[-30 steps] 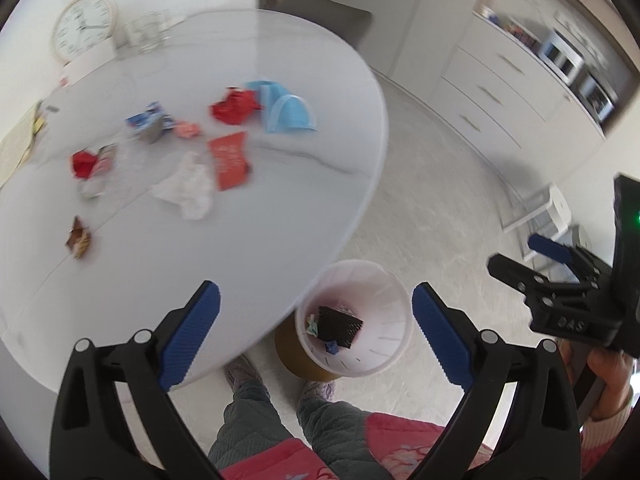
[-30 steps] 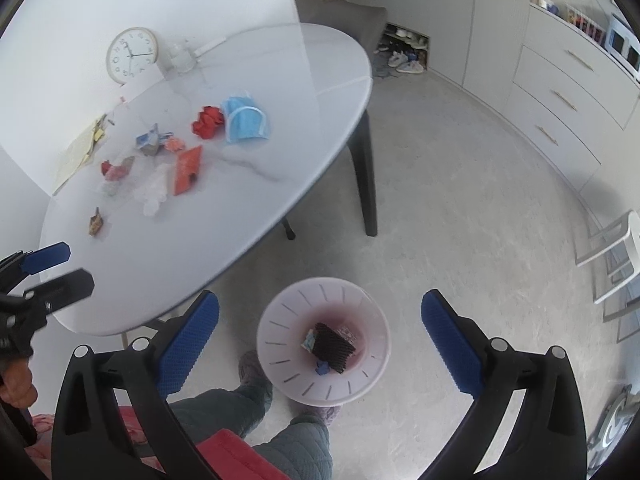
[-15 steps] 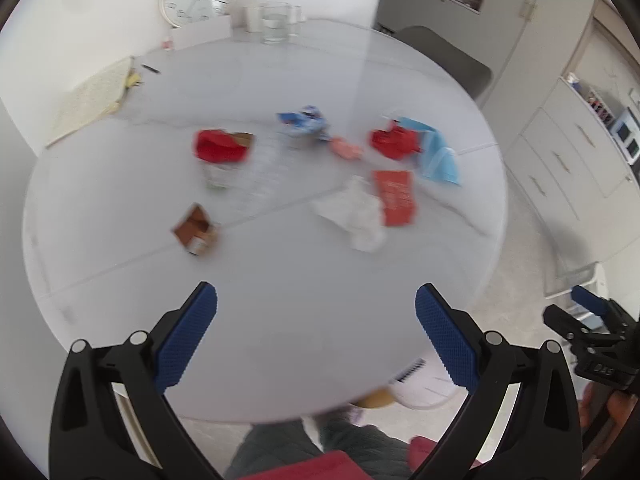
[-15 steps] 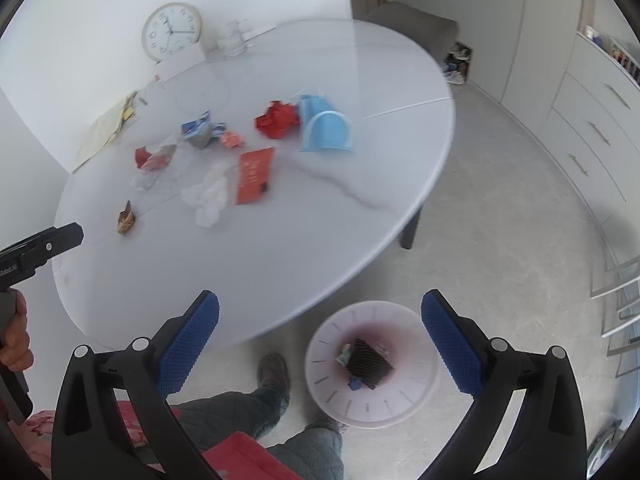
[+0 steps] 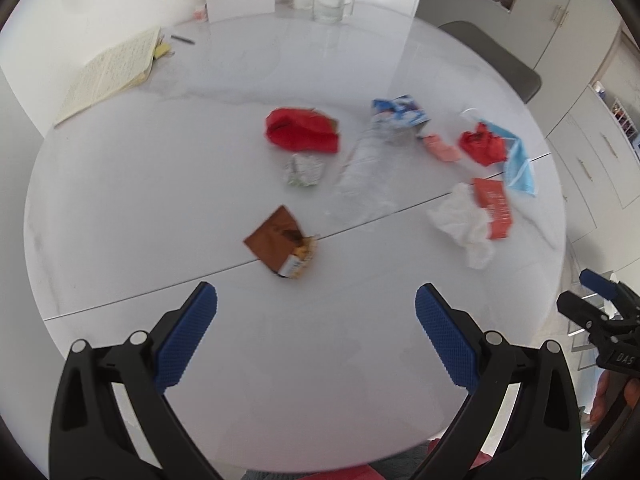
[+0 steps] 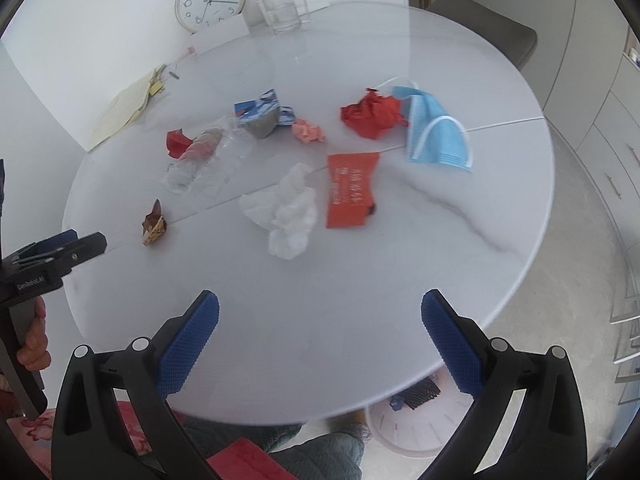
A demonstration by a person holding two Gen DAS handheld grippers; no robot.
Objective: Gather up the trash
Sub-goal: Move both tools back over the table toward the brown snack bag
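Now — both hand-held grippers, left [image 5: 316,312] and right [image 6: 320,316], open, empty | risk: brown wrapper [image 5: 282,242] lies flat on counter [image 5: 160,200] — fingers may skid.

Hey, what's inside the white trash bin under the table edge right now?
In the right wrist view, the white bin on the floor holds a black textured packet and a small blue scrap. The table edge covers the bin's far part, so anything there is hidden.
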